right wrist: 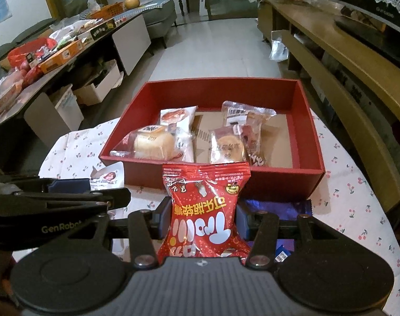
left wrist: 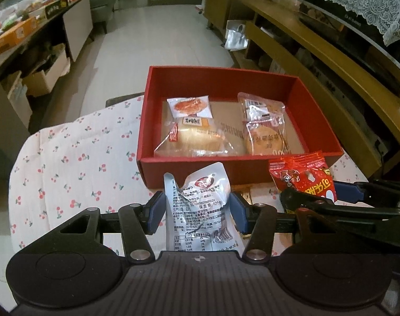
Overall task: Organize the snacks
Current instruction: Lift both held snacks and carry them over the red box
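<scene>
While both grippers carry a packet each just short of the red box (left wrist: 242,163), the job looks roughly half done, judging by what's already inside vs. what's left outside.

Left gripper (left wrist: 197,210): pads pinch a silver-white snack pouch (left wrist: 197,200), held upright w/ its printed back to the camera, near the box's near wall. Right gripper (right wrist: 202,216): jaws clamp a red snack packet (right wrist: 204,210), also upright, just in front of the near wall, approx. centre of the box. In the left wrist view the right gripper sits at the right, close beside the left one; the two packets are apart, not touching.

Already in the box, per both views:
- left side: a round bun in clear wrap (right wrist: 152,142) w/ a white packet w/ an orange picture (left wrist: 190,108) behind it
- middle-right: a round pastry in clear wrap (right wrist: 227,146) plus another clear-wrapped snack (right wrist: 248,117) beside/behind it
- right part & far strip of the box floor look bare, so there's room.

Left to do, as far as I can judge: drop both held packets in. Under the right gripper a purple-blue wrapper (right wrist: 276,208) lies on the cherry-print cloth (left wrist: 76,158), prob. another item to sort; can't tell what it is. Other goods on the far-left side table (right wrist: 68,50) may or may not be part of this.
</scene>
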Action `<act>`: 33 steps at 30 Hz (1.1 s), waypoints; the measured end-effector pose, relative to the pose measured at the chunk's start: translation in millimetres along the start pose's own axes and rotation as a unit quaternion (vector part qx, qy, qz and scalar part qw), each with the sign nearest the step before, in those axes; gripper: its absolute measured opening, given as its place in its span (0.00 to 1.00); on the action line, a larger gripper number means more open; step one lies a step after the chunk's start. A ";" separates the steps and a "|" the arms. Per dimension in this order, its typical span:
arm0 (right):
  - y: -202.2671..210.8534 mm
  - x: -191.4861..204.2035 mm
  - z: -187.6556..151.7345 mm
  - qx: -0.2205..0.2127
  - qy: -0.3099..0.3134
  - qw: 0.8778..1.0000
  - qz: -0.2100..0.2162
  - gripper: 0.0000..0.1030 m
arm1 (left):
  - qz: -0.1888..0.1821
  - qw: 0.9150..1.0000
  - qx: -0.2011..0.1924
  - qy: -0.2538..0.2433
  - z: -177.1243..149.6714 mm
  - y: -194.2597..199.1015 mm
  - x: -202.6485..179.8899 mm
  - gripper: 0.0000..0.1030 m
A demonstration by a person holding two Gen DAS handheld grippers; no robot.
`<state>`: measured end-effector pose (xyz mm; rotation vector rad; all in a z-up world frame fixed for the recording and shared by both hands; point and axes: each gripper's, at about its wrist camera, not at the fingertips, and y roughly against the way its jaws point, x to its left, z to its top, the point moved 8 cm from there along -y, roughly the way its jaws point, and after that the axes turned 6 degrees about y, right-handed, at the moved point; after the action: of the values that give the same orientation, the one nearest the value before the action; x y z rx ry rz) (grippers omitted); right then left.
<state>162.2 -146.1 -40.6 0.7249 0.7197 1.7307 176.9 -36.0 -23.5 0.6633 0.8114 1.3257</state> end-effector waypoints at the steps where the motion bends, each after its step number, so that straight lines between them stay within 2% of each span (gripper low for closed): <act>1: 0.1 -0.7 1.3 -0.001 0.000 1.000 -0.001 0.73 | 0.000 1.000 -0.001 -0.001 1.0 0.2 -0.5 0.58; 33: -2.3 -10.6 21.9 -0.021 -0.016 0.999 -0.021 0.72 | 0.012 1.000 -0.023 -0.004 25.0 -2.3 -6.3 0.58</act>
<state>182.9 -153.3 -29.8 0.7017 0.6704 1.6882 198.4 -41.8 -10.2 0.6440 0.7665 1.3582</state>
